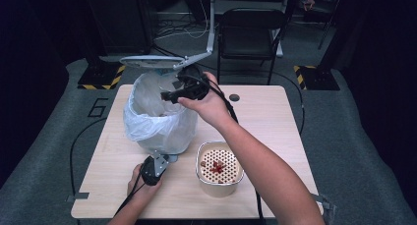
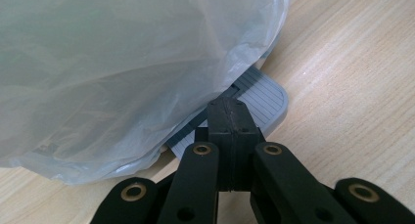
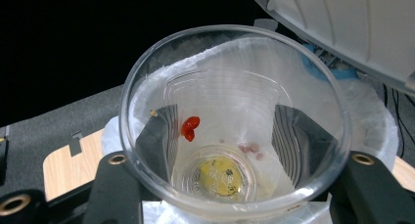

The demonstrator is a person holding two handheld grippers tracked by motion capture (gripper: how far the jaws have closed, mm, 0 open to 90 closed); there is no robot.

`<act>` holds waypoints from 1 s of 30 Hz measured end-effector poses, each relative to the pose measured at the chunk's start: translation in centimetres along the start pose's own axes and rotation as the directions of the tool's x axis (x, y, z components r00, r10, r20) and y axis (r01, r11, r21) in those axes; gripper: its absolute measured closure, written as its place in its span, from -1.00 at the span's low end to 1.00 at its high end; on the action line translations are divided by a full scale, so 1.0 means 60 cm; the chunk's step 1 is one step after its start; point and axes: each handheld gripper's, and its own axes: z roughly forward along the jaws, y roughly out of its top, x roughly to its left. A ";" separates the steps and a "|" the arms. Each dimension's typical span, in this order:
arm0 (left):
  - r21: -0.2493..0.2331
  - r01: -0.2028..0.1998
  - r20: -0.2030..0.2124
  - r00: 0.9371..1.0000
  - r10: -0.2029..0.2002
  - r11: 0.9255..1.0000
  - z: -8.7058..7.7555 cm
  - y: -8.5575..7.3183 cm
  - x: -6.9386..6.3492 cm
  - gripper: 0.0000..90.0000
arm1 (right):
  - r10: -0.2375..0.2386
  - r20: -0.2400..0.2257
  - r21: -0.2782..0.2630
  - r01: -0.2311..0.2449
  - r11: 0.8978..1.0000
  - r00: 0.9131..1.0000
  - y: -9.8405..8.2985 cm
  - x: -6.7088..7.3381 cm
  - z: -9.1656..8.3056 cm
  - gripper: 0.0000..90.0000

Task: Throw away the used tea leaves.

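A white pedal bin (image 1: 162,134) lined with a clear plastic bag (image 2: 112,62) stands at the table's back left, its lid (image 1: 150,62) raised. My left gripper (image 2: 230,111) is shut with nothing between its jaws, and its tip rests on the bin's grey ribbed pedal (image 2: 268,98). In the high view this left gripper (image 1: 160,162) sits at the foot of the bin. My right gripper (image 3: 229,131) is shut on a clear plastic cup (image 3: 235,155), held tilted over the bin's mouth. A red scrap (image 3: 190,127) clings to the cup's inner wall, with yellowish residue at its bottom.
A cream container (image 1: 220,185) with a perforated insert holding red bits stands in front of the bin, right of my left hand. A black folding chair (image 1: 248,36) stands beyond the table. The raised lid (image 3: 352,28) hangs close above the cup.
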 end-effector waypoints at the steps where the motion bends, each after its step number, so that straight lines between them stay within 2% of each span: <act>1: 0.001 -0.001 0.000 1.000 0.001 1.000 0.000 0.000 0.000 1.00 | 0.001 0.009 -0.006 -0.001 1.000 1.000 -0.002 -0.001 0.003 -0.09; 5: -0.002 -0.006 -0.009 1.000 0.006 1.000 0.000 0.000 0.000 1.00 | 0.020 0.038 -0.011 -0.019 1.000 0.999 -0.012 0.002 0.018 -0.11; 7: -0.003 -0.005 -0.008 1.000 0.005 1.000 0.000 0.000 0.000 1.00 | 0.030 0.040 -0.018 -0.030 0.999 0.999 -0.017 0.005 0.027 -0.20; 8: -0.002 -0.005 -0.006 1.000 0.005 1.000 0.000 0.000 0.000 1.00 | 0.032 0.048 -0.024 -0.030 0.999 0.998 -0.019 0.006 0.031 -0.31; 9: -0.003 -0.003 -0.006 1.000 0.003 1.000 0.000 0.000 0.000 1.00 | 0.040 0.066 -0.035 -0.038 0.999 0.997 -0.022 0.009 0.036 -0.58; 10: -0.001 -0.005 -0.005 1.000 0.005 1.000 0.000 0.000 0.000 1.00 | 0.062 0.095 -0.045 -0.058 0.997 0.994 -0.026 0.011 0.043 -0.71; 11: -0.002 -0.005 -0.005 1.000 0.005 1.000 0.000 0.000 0.000 1.00 | 0.068 0.108 -0.042 -0.064 0.997 0.992 -0.028 0.012 0.045 -0.70; 12: -0.031 0.002 -0.033 0.999 -0.003 1.000 0.004 -0.002 -0.003 1.00 | 0.072 0.129 -0.051 -0.066 0.997 0.989 -0.031 0.011 0.047 -0.72; 13: -0.001 0.001 -0.001 1.000 -0.001 1.000 0.000 0.000 0.000 1.00 | 0.080 0.134 -0.059 -0.073 0.996 0.988 -0.034 0.010 0.047 -0.74; 17: -0.001 0.001 -0.001 1.000 -0.001 1.000 0.000 0.000 0.000 1.00 | 0.123 0.109 -0.070 -0.115 0.991 0.986 -0.040 0.003 0.040 -0.78; 20: -0.001 0.003 0.001 1.000 -0.003 1.000 0.000 0.000 0.000 1.00 | 0.115 0.106 -0.082 -0.107 0.991 0.988 -0.042 0.000 0.027 -0.74; 24: -0.001 -0.004 -0.006 1.000 0.004 1.000 0.000 0.000 0.002 1.00 | 0.112 0.089 -0.070 -0.106 0.992 0.990 -0.055 -0.001 0.004 -0.69; 30: -0.004 -0.001 0.000 1.000 0.001 1.000 0.000 0.000 0.003 1.00 | 0.080 0.112 -0.046 -0.075 0.996 0.991 -0.084 -0.016 -0.038 -0.62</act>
